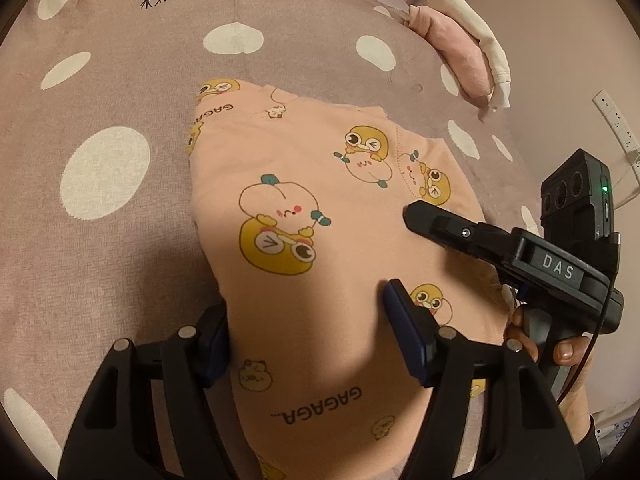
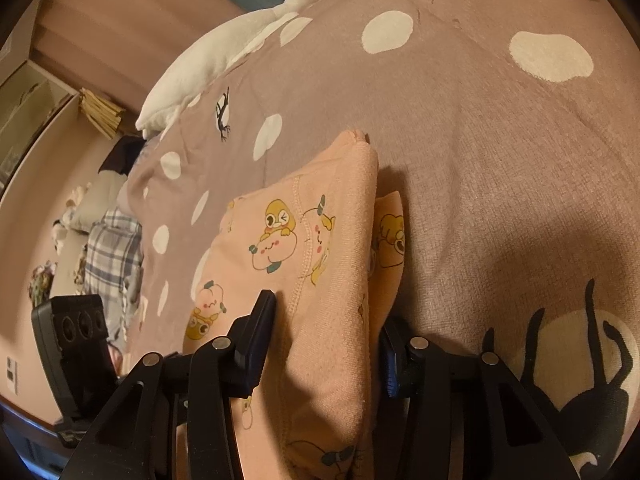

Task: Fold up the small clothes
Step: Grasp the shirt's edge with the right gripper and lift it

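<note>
Both tongs, left (image 1: 308,340) and right (image 2: 328,344), stand wide open astride the folded peach garment (image 1: 304,184), probably to press it flat on the bed (image 1: 120,80).

A bed covered in a mauve-grey fabric spread (image 1: 132,92) printed with large white blobs and a few black silhouette figures carries everything here. Near its middle lies a folded peach-pink cotton garment (image 1: 320,216) patterned with yellow cartoon ducks, pale peach characters and the word "GAGAGA"; in the right wrist view its folded edge (image 2: 336,240) stands raised over a lower layer. At the far right edge of the bed rests a bundled pink and cream cloth (image 1: 468,48). Along the bed's far side lies a long white plush goose with an orange beak (image 2: 248,36).
</note>
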Available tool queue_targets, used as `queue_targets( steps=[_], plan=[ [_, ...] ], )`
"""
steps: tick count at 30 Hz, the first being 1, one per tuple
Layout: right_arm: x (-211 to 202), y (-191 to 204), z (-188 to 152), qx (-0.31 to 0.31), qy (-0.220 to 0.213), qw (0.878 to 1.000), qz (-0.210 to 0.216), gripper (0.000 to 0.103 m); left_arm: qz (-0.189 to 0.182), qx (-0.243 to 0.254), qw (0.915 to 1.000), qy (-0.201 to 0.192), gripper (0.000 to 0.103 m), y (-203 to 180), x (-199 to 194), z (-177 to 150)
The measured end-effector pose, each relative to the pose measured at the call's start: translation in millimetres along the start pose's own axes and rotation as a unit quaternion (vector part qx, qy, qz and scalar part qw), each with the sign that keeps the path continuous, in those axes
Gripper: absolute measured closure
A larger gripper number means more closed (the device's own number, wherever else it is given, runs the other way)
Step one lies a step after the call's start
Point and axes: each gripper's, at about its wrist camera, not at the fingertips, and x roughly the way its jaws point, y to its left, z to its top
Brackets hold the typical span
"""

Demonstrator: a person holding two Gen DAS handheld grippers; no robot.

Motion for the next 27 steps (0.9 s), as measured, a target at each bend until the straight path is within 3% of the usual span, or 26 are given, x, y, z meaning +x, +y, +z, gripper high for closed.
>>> queue_targets(
  steps=[7,12,19,27],
  plan=[
    [4.7,15.2,0.8,-0.044,0.000,0.998,-0.048,0.059,0.010,-0.009,0.9999,0.000,0.041,0.6,-0.1,0.7],
    [7.4,15.9,-1.0,-0.047,-0.012,0.997,-0.052,0.063,0.009,-0.015,0.9998,-0.004,0.045,5.5,-0.6,2.0],
    [4.6,42.6,-8.0,-0.107,-0.038,0.989,-0.098,0.076,0.009,-0.024,0.9996,-0.008,0.055,10.2,-5.1,3.1],
    [-6.3,67.0,-14.0,-0.143,-0.067,0.983,-0.094,0.080,0.003,-0.035,0.9992,-0.019,0.069,8.2,-19.7,0.4]
  ],
)
